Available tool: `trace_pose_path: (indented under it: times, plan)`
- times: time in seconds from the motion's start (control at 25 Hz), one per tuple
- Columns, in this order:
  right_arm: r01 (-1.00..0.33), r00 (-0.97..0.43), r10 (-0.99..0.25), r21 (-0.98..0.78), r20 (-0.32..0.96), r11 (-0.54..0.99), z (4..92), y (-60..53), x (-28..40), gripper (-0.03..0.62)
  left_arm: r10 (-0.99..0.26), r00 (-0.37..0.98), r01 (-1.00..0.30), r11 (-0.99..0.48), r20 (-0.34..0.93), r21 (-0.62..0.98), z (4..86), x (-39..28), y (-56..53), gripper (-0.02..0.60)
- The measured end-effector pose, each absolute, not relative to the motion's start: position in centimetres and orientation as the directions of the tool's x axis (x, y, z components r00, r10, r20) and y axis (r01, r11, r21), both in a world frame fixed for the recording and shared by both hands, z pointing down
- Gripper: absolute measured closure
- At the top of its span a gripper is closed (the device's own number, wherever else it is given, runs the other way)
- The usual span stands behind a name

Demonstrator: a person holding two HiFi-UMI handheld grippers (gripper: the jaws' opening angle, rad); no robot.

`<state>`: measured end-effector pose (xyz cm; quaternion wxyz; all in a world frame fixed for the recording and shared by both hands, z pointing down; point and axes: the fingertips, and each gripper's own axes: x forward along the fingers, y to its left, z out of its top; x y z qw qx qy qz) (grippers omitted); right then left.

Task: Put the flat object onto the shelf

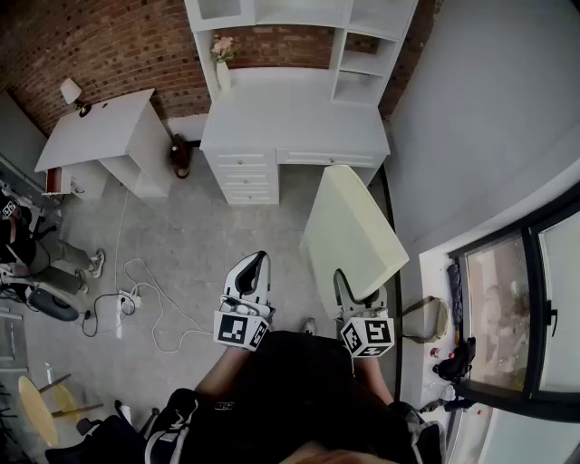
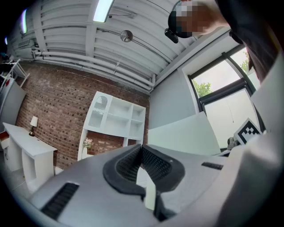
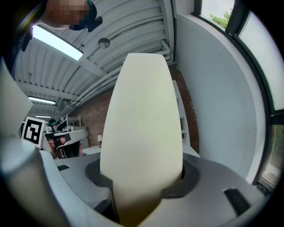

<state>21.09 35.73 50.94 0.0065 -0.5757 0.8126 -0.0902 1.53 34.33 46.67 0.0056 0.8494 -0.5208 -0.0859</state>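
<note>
Your right gripper (image 1: pixel 355 292) has its fingers clamped on the panel (image 1: pixel 349 222), tilted, short of the bench (image 1: pixel 290 122). Your left gripper (image 1: pixel 256 263), also short of the bench, has its fingers together and empty.

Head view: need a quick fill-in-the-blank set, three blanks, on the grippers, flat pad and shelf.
1. The flat pad is clamped in the ____ gripper.
2. The left gripper holds nothing; its jaws are ____.
3. The white shelf unit stands against a wall made of ____.
Missing words: right; shut; brick.

The pale cream flat slab (image 1: pixel 352 231) hangs tilted above the floor, well short of the white shelf (image 1: pixel 366 63).
</note>
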Motion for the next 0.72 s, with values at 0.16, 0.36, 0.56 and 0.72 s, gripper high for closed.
trace_pose_path:
  times: [0.16, 0.36, 0.56, 0.72]
  plan:
    - [-0.932, -0.342, -0.936, -0.159, 0.088, 0.326, 50.9, 35.8, 21.0, 0.318, -0.885, 0.442, -0.883, -0.458, -0.146, 0.103, 46.6, 1.5, 34.5, 0.572]
    - [-0.931, -0.345, -0.935, -0.159, 0.086, 0.329, 51.0, 35.8, 21.1, 0.319, -0.887, 0.438, -0.885, -0.453, -0.146, 0.101, 46.6, 1.6, 34.4, 0.572]
    - [-0.925, -0.356, -0.931, -0.173, 0.081, 0.338, 51.0, 35.7, 21.8, 0.316, -0.89, 0.434, -0.888, -0.449, -0.14, 0.101, 46.7, 2.4, 34.2, 0.572]
    - [-0.92, -0.366, -0.927, -0.178, 0.082, 0.348, 51.0, 35.3, 22.9, 0.316, -0.894, 0.431, -0.89, -0.444, -0.127, 0.103, 46.8, 3.5, 33.7, 0.572]
